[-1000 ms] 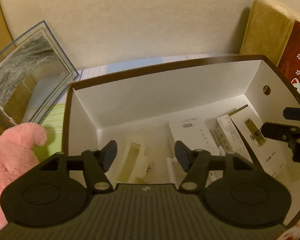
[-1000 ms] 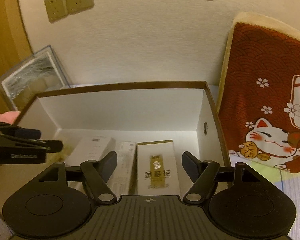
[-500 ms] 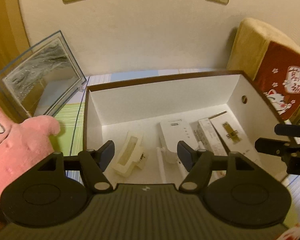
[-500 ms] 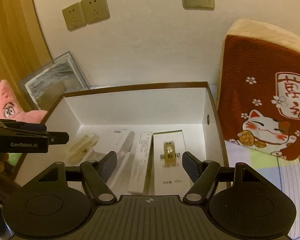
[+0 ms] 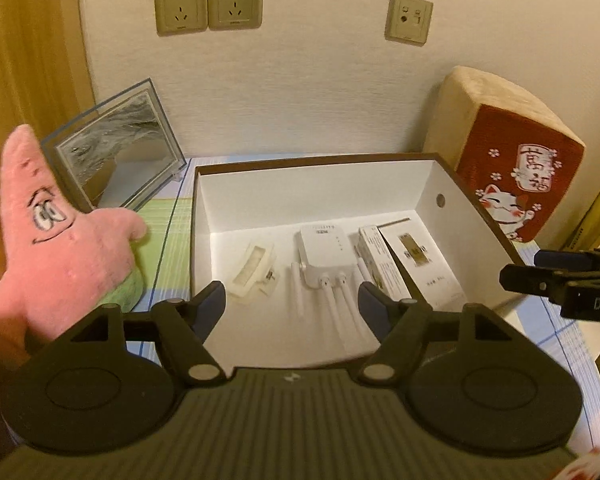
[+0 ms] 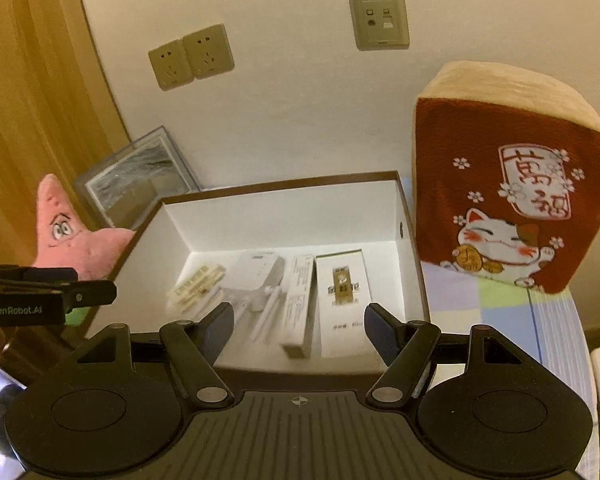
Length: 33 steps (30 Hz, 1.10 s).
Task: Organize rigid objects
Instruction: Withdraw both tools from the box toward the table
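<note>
A brown-rimmed cardboard box (image 5: 400,196) with a white inside stands on the table; it also shows in the right wrist view (image 6: 284,216). Inside lie a cream plastic holder (image 5: 253,266), a white router with antennas (image 5: 327,256), a narrow white carton (image 5: 380,264) and a flat white carton with a gold label (image 5: 418,258). The same items show in the right wrist view: holder (image 6: 196,286), router (image 6: 256,276), narrow carton (image 6: 298,300), gold-label carton (image 6: 342,292). My left gripper (image 5: 292,304) is open and empty above the box's near edge. My right gripper (image 6: 300,326) is open and empty there too.
A pink starfish plush (image 5: 56,236) sits left of the box. A glass picture frame (image 5: 120,148) leans on the wall behind it. A red lucky-cat cushion (image 6: 512,208) stands right of the box. Wall sockets (image 5: 208,4) are above. The tablecloth (image 6: 500,308) is checked.
Both grippers have pulled up and back from inside the box. The whole box, the plush and the wall sockets have come into view. Both stay open and empty.
</note>
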### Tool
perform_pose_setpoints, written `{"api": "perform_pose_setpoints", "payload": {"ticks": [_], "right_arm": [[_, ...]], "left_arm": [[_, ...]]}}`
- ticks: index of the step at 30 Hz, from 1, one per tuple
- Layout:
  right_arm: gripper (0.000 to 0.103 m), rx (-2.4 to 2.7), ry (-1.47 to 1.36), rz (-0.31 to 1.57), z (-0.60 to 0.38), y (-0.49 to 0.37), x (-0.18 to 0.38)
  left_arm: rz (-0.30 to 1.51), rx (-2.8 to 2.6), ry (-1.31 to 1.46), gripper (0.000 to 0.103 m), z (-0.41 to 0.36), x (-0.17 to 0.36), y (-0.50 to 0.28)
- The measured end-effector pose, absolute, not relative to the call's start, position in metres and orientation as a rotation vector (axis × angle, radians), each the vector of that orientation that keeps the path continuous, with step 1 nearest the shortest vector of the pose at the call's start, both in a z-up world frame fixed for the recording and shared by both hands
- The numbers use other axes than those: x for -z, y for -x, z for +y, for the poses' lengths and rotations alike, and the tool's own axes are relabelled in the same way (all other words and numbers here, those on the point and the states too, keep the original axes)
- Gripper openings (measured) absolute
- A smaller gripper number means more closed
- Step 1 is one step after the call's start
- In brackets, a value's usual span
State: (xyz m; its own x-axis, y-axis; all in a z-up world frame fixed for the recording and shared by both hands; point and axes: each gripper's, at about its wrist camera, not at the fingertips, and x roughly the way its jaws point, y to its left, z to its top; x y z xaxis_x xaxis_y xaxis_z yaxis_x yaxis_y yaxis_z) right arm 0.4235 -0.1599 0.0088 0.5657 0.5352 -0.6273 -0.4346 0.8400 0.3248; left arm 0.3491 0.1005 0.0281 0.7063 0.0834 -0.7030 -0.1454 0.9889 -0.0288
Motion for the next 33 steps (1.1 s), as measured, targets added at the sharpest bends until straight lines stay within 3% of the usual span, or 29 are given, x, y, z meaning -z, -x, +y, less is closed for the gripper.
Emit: {"api": "perform_pose_setpoints", "payload": {"ticks": [33], "right_arm": [[0.069, -0.637, -0.139, 0.845, -0.204, -0.292, -0.010]], "left_arm": [[0.816, -0.143, 0.144, 0.070, 0.055, -0.031, -0.199]]}}
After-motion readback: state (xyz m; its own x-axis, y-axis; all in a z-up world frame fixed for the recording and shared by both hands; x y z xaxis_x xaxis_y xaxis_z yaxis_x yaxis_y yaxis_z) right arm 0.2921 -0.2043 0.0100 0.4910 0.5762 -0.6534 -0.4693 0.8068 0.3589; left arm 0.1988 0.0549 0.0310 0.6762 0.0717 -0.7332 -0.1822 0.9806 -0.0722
